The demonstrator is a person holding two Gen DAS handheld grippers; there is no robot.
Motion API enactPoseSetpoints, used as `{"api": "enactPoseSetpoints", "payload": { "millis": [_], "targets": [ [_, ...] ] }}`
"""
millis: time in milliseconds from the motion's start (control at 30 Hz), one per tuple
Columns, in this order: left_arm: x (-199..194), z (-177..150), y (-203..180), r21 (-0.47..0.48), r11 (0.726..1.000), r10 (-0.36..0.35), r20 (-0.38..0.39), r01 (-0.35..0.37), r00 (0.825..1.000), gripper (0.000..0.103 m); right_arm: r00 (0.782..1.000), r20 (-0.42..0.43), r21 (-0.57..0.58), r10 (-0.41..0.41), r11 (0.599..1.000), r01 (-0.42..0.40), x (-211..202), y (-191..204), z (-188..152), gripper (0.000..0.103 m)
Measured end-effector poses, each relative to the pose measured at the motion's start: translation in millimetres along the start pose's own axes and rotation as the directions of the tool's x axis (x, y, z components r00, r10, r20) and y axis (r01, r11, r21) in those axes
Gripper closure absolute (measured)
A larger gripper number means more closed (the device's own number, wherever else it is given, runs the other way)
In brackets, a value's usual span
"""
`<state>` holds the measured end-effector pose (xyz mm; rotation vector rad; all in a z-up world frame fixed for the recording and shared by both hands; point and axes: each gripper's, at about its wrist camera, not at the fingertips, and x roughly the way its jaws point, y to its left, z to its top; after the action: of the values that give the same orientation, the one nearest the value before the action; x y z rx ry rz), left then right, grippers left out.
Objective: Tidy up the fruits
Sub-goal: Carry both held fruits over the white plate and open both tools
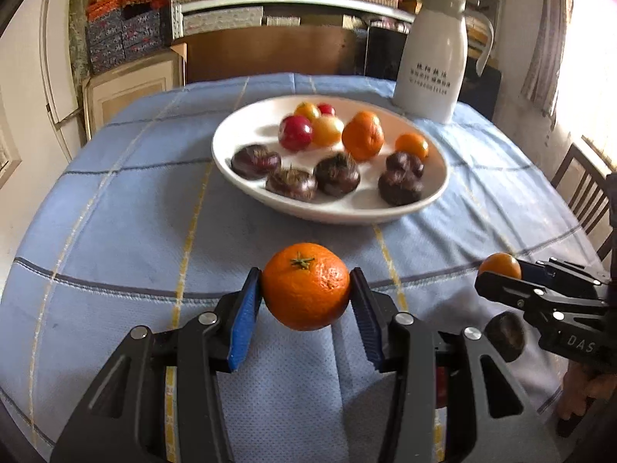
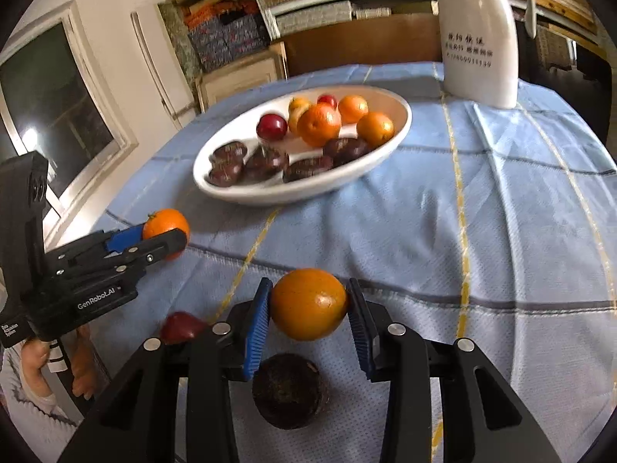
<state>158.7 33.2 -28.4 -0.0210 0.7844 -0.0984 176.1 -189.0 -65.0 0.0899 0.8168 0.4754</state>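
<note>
Nearest, the left tongs [image 1: 305,301] are clamped on a stemmed orange [image 1: 305,285], and the right tongs [image 2: 308,314] on a smoother orange [image 2: 308,303]; both fruits hang clear of the worktop [image 1: 115,212], probably bound for the bowl [image 1: 246,193]. Under the right tongs lie a dark chestnut [image 2: 287,389] and a red fruit [image 2: 181,326], still loose. The bowl beyond already holds sorted fruit, with nothing in the way. A white jug [image 1: 432,58] stands behind.
</note>
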Motion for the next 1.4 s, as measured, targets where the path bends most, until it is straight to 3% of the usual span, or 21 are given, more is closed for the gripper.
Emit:
{"api": "enactPoseSetpoints", "payload": {
  "millis": [67, 267, 500, 533, 600, 733, 833, 1167, 1267, 1400],
  "targets": [
    [-4, 12, 1, -0.008, 1.0, -0.023, 0.015, 0.023, 1.0, 0.058, 0.999, 0.039, 0.016, 0.014, 1.0, -0.015, -8, -2, 6, 0.064],
    [6, 63, -2, 0.023, 0.999, 0.025, 0.046, -0.026, 0.999, 0.058, 0.997, 0.07, 0.054, 0.032, 0.998, -0.036, -5, -2, 58, 0.064],
    [67, 112, 10, -0.033, 0.999, 0.008, -0.011, -0.008, 1.0, 0.057, 0.999, 0.024, 0.086, 0.047, 0.995, -0.049, 51, 6, 110, 0.062],
    [76, 113, 13, -0.044, 0.999, -0.001, -0.021, 0.0, 1.0, 0.057, 0.998, 0.035, 0.113, 0.05, 0.992, -0.054, 57, 1, 113, 0.054],
    [85, 111, 18, -0.057, 0.998, 0.006, -0.024, -0.008, 1.0, 0.043, 0.997, 0.064, 0.158, 0.052, 0.985, -0.062, 61, -9, 113, 0.045],
    [78, 107, 27, -0.073, 0.997, -0.009, -0.015, 0.008, 1.0, 0.042, 0.997, 0.068, 0.188, 0.043, 0.981, -0.055, 58, -21, 108, 0.042],
    [61, 101, 30, -0.089, 0.996, -0.01, 0.017, 0.012, 1.0, 0.03, 0.998, 0.055, 0.203, 0.039, 0.978, -0.049, 54, -25, 100, 0.04],
    [19, 45, 11, -0.007, 0.999, 0.033, 0.045, -0.033, 0.998, 0.028, 0.995, 0.101, 0.206, 0.018, 0.978, -0.039, 18, -30, 68, 0.038],
    [4, 33, 2, 0.022, 0.999, 0.048, 0.078, -0.049, 0.996, 0.017, 0.994, 0.109, 0.187, 0.007, 0.982, -0.027, 6, -29, 55, 0.036],
    [-9, 14, -4, 0.045, 0.996, 0.073, 0.094, -0.077, 0.993, 0.016, 0.992, 0.125, 0.161, -0.013, 0.987, -0.007, -8, -25, 41, 0.035]
  ]
}}
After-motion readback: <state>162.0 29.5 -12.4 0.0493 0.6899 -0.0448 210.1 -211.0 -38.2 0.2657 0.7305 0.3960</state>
